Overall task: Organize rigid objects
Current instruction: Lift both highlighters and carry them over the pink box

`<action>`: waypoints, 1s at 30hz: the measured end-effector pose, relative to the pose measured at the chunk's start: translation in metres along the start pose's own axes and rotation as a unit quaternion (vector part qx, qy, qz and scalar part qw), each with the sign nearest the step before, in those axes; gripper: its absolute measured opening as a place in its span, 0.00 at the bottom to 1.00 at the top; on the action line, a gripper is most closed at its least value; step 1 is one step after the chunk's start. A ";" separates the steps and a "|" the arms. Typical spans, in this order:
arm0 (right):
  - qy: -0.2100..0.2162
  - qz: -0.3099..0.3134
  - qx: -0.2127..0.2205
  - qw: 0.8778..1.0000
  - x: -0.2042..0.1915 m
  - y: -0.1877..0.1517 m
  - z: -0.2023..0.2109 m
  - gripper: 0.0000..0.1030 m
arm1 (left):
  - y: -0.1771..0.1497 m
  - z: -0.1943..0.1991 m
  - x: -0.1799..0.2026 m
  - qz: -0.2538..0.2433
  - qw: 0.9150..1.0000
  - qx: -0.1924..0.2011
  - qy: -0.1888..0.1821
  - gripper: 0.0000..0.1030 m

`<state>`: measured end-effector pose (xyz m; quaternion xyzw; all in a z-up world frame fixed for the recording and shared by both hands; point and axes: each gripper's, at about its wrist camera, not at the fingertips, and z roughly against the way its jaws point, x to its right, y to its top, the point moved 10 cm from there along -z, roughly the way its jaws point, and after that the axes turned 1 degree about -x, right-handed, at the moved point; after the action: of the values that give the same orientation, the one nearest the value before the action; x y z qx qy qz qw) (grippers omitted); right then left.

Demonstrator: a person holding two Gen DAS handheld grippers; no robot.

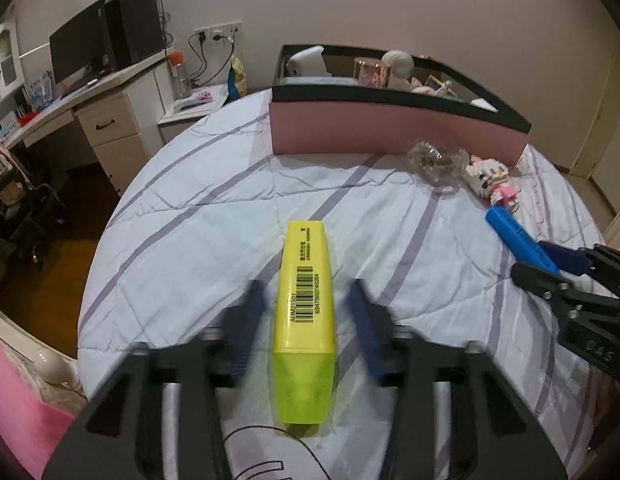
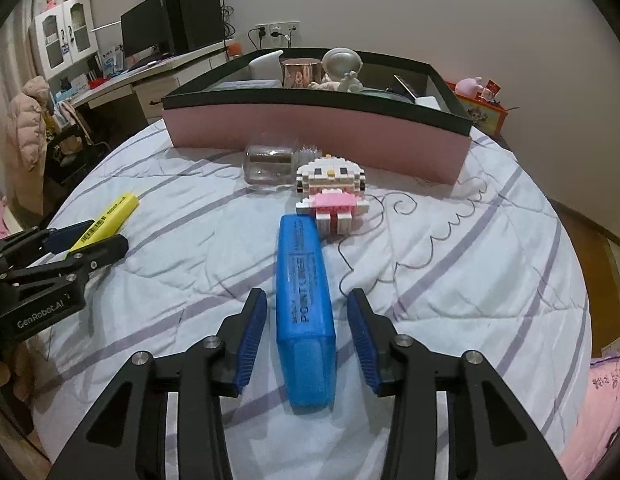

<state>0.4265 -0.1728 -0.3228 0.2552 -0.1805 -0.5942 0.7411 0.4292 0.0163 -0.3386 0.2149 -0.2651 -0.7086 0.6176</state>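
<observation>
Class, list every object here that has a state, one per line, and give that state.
Left gripper: open, astride yellow highlighter, capped, lying flat.
Right gripper: open, astride blue highlighter, capped, lying flat.
Box: open, partly filled.
Jar: on its side.
Brick figure: lying flat.

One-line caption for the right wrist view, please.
Open right gripper straddling a blue highlighter on the bed, with a block figure, jar and pink box beyond.

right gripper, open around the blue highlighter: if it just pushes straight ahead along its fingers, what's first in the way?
The right gripper already straddles the blue highlighter, so that gets pushed first. Beyond its far tip, the block-built cat figure sits almost directly ahead, probably touching it; the pink box stands behind.
</observation>
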 end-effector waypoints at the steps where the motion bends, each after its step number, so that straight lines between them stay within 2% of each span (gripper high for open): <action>1: -0.001 0.005 0.001 1.000 -0.001 0.001 0.000 0.34 | 0.000 0.001 0.000 0.003 1.000 0.003 -0.007 0.26; 3: 0.009 0.013 0.002 1.000 -0.006 0.000 0.002 0.26 | -0.002 0.003 0.001 -0.004 1.000 0.004 -0.006 0.25; 8: 0.025 -0.002 0.030 0.999 -0.005 -0.001 0.015 0.26 | -0.001 0.018 0.003 0.012 0.999 0.029 -0.011 0.26; 11: 0.032 -0.020 0.065 0.997 -0.003 0.001 0.038 0.26 | 0.008 0.047 0.008 0.023 0.996 0.083 -0.010 0.26; 16: 0.018 -0.034 0.130 0.991 0.002 0.009 0.084 0.26 | 0.024 0.097 0.018 0.014 0.988 0.154 0.006 0.26; 22: -0.018 -0.029 0.233 0.972 0.002 0.027 0.166 0.26 | 0.036 0.155 0.039 -0.007 0.975 0.220 0.013 0.26; 25: -0.034 -0.021 0.267 0.963 -0.001 0.030 0.197 0.26 | 0.039 0.187 0.049 -0.010 0.966 0.257 0.016 0.26; 26: -0.040 -0.018 0.288 0.957 -0.003 0.031 0.209 0.26 | 0.040 0.193 0.052 -0.013 0.965 0.262 0.013 0.26; 30: -0.053 -0.008 0.315 0.948 -0.010 0.033 0.233 0.26 | 0.044 0.212 0.065 -0.029 0.961 0.276 0.013 0.26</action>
<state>0.3174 -0.1961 -0.1159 0.4453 -0.3952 -0.5253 0.6079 0.3197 -0.0286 -0.1465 0.3934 -0.4358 -0.6227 0.5172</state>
